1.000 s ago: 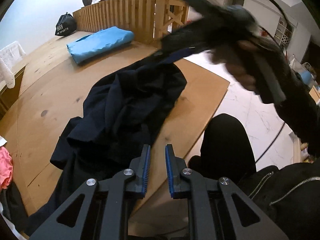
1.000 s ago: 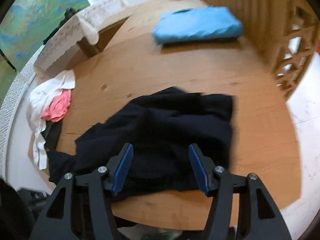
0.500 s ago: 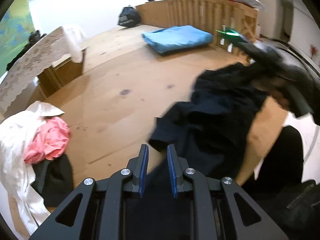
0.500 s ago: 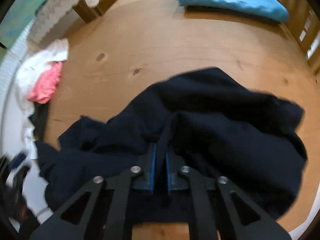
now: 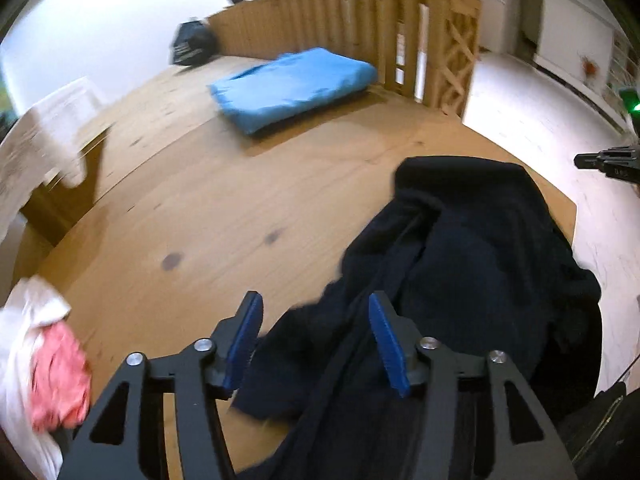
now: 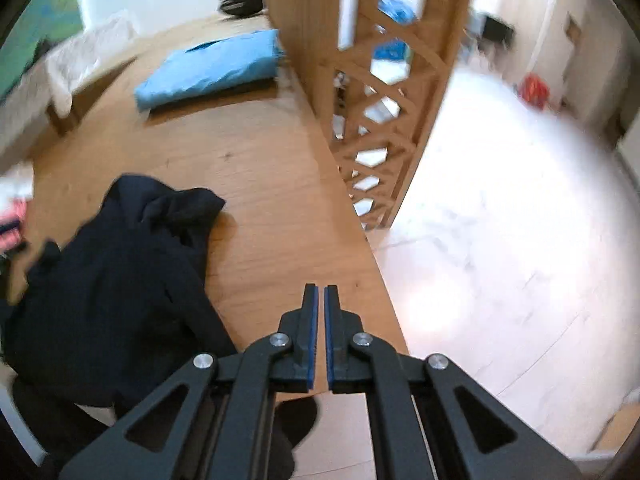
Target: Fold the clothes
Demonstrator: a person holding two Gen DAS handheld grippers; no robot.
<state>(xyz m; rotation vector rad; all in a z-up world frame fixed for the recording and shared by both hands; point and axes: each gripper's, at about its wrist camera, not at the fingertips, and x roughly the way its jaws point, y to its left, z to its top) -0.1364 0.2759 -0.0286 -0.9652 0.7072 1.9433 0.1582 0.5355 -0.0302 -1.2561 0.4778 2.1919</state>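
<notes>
Dark garment (image 5: 472,264) lay bunched at tabletop (image 5: 240,200) near edge, partly overhanging. Left gripper (image 5: 316,330) jaws wide above it; right gripper (image 6: 321,320) jaws nearly closed, empty, over bare edge.

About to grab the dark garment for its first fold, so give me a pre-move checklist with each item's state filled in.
1. Left gripper open over the dark garment: ok.
2. Cloth between its fingers: cannot tell; fabric lies under them, contact unclear.
3. Right gripper ready to grasp: not ok; shut, empty, aimed past the table edge.
4. Garment spread flat: not ok; bunched, part hanging over the near edge.
5. Bare wood beside it for folding: ok.
6. Folded blue garment apart from it: ok.
</notes>
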